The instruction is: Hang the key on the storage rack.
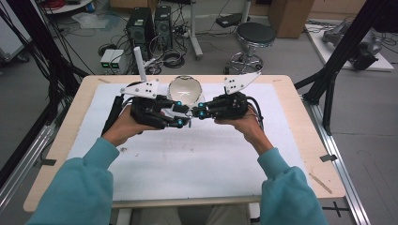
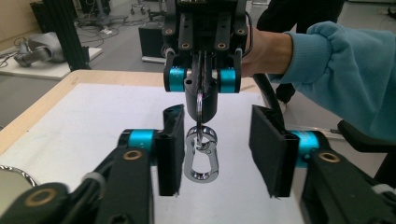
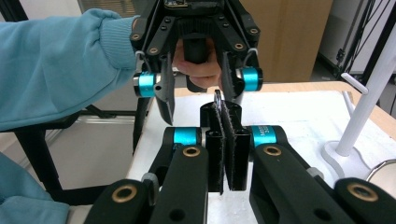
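Over the white mat my two grippers face each other tip to tip. The right gripper is shut on a thin metal ring. Its edge sticks out past the pads. A shiny silver carabiner hangs from that ring. My left gripper stands open around the carabiner. Its left pad is close beside the clip and the right pad is well clear of it. In the right gripper view the left gripper shows beyond, held by a hand in a teal sleeve.
A shiny round bowl sits just behind the grippers on the mat. A white upright stand rises at the back left. The wooden table edge frames the mat. A stool and computer towers stand on the floor beyond.
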Available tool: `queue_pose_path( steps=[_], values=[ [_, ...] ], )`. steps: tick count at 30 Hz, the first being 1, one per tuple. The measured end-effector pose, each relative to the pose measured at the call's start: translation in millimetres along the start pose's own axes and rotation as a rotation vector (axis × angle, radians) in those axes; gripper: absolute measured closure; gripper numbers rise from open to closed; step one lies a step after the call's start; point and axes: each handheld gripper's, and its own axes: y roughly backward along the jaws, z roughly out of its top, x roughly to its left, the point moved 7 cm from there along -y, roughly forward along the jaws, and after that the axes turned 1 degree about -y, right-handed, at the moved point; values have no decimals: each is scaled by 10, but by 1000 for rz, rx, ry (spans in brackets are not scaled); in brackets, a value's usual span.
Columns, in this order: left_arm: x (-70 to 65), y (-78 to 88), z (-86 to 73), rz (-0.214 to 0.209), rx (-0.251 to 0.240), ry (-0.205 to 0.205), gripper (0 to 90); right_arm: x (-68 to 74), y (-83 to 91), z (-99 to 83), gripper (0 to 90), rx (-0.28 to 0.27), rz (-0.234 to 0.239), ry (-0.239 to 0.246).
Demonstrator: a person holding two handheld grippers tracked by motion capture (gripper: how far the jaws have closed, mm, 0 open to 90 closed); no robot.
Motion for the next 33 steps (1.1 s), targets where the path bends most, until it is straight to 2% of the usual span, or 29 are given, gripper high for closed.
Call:
queue_pose_path(
  steps=[6,14,25,27,33],
  values=[
    [-2,-6,3,-9,3,-1,676,-2,4,-6,889,5,3,-4],
    [18,10,-3,10,11,0,757,-3,-3,-10,889,7,9,-3],
    [43,21,-13,43,28,-4,829,-10,-23,-16,889,8,9,-8],
    [50,25,-14,49,31,-2,866,-12,-27,-17,889,8,14,-6],
    [56,26,-10,58,36,16,875,-19,-31,-19,889,8,7,-6]
  ],
)
